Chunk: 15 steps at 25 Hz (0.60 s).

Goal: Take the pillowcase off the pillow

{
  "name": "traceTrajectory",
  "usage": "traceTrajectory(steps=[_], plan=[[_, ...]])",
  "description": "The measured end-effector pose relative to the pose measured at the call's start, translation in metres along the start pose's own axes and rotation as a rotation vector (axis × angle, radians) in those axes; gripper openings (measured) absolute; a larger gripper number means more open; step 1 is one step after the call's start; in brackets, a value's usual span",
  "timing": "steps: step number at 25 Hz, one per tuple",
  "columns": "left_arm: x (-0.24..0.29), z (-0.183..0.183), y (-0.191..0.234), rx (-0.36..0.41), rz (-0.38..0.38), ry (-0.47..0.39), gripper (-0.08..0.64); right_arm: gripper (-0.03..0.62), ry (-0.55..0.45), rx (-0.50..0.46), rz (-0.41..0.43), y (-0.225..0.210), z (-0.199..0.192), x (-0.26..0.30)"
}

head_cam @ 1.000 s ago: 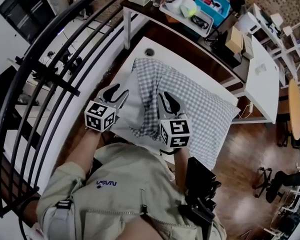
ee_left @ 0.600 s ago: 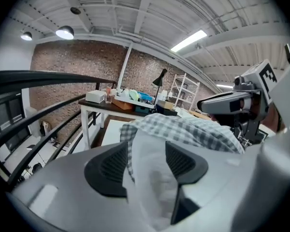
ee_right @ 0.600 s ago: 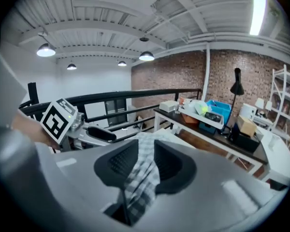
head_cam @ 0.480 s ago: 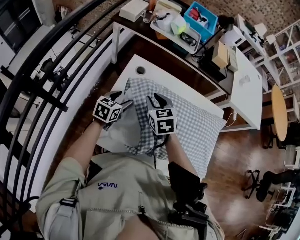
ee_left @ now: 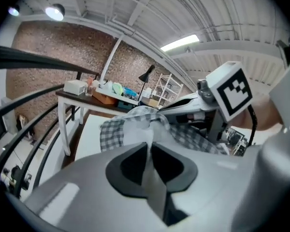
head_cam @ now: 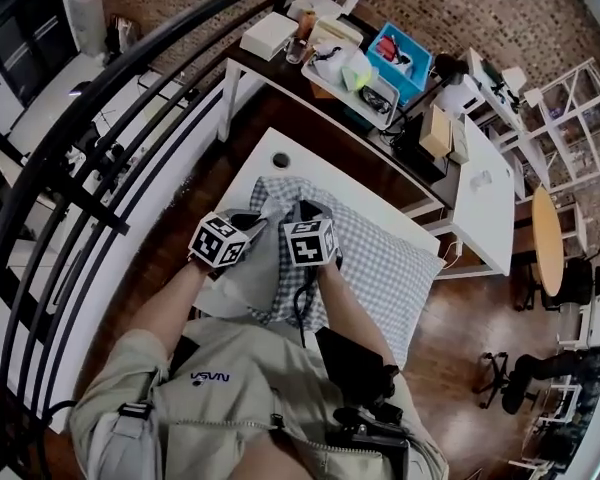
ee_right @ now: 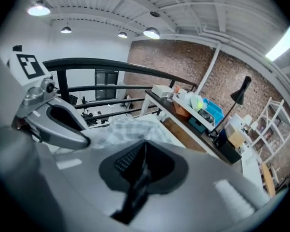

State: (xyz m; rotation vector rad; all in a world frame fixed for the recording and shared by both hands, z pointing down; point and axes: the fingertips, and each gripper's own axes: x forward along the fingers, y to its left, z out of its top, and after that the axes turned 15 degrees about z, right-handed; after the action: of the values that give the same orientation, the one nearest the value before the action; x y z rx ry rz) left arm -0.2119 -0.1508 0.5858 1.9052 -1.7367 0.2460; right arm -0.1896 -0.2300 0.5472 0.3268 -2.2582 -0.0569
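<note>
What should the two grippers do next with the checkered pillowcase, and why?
I'd guess pull apart. The left gripper, jaws just closed on the white pillow, holds back; the right gripper, just shut at the checkered pillowcase, tugs the case off toward the far end. Most of the pillow is still covered.

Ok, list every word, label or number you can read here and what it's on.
"NASA", upside down in the head view, on the person's shirt.
Marker cubes: square patterns only, no letters.
Boxes on the far desk: too small to read.
</note>
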Motion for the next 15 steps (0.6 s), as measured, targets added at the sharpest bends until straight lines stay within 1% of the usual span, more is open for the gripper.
traceTrajectory(steps=[4, 6, 7, 9, 12, 15], plan=[[-0.036, 0.010, -0.023, 0.161, 0.015, -0.095, 0.018, 0.011, -0.074, -0.002, -0.098, -0.029, 0.017, -0.021], [-0.056, 0.008, -0.034, 0.229, 0.009, -0.132, 0.017, 0.011, -0.086, 0.024, -0.149, -0.051, 0.013, -0.032], [-0.064, 0.006, -0.036, 0.250, 0.007, -0.147, 0.015, 0.011, -0.081, 0.042, -0.173, -0.063, 0.007, -0.036], [-0.077, 0.002, -0.037, 0.261, 0.006, -0.173, 0.015, 0.010, -0.056, 0.083, -0.219, -0.086, -0.010, -0.044], [-0.091, -0.001, -0.034, 0.222, 0.002, -0.199, 0.014, 0.010, 0.004, 0.167, -0.274, -0.115, -0.047, -0.055], [-0.089, -0.008, -0.030, 0.191, 0.000, -0.181, 0.014, 0.011, 0.043, 0.244, -0.277, -0.124, -0.082, -0.055]])
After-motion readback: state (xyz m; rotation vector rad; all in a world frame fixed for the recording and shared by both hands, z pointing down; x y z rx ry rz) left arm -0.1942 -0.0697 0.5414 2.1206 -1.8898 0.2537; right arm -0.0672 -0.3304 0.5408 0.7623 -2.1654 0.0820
